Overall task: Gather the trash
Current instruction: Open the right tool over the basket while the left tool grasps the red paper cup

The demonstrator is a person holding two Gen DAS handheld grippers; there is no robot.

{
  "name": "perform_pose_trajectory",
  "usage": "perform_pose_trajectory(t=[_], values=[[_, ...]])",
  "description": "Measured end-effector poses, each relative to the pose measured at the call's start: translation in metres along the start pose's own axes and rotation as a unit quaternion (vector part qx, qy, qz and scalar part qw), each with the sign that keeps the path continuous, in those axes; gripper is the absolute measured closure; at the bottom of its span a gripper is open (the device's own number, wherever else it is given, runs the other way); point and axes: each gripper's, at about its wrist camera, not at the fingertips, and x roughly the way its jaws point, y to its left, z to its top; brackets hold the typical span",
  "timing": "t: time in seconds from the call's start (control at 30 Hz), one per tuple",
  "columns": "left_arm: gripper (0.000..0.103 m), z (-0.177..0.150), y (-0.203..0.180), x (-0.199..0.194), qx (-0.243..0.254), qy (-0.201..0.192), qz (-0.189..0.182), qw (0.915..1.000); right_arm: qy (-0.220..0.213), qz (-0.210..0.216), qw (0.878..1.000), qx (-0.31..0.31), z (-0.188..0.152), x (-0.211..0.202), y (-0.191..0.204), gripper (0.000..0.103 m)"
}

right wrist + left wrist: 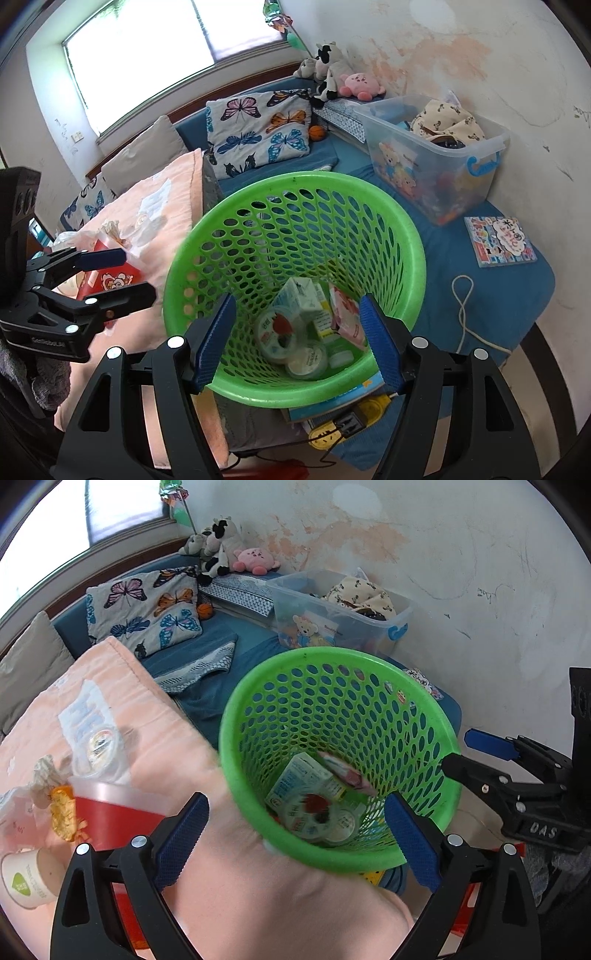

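Observation:
A green mesh basket [295, 206] stands at the bed's edge and holds a small carton [303, 299], round lidded cups [277, 332] and a pink packet [345, 317]. My right gripper [299, 341] hovers open over its near rim with nothing between the pads; the left wrist view shows the right gripper [458, 751] at the basket's [332, 664] right rim. My left gripper [295, 834] is open above the pink blanket [166, 738], left of the basket. On the blanket lie a red cup [118, 816], a clear lidded cup [99, 746], a yellow wrapper [64, 812] and a white paper cup [26, 878].
A clear storage bin [436, 162] with clothes stands behind the basket by the wall. A butterfly pillow [258, 129] and plush toys [343, 81] sit farther back. A picture book [498, 240] and a white cord [461, 306] lie at right, a power strip [340, 424] below.

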Motion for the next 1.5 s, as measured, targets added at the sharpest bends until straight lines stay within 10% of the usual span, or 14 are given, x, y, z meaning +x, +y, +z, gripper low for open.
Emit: perform_pose_trajectory(t=[0.67,1.5], values=[[0.01,-0.059,0.094,-0.056,-0.074,-0.033,0.094,0.9923,0.001,0.026,0.999,-0.027,0.01,0.008,0.031,0.028],[0.022,-0.082,0.124,-0.013,-0.123,-0.001,0.088,0.9885,0.022,0.048,0.997,-0.047,0.007,0.029,0.058,0.028]])
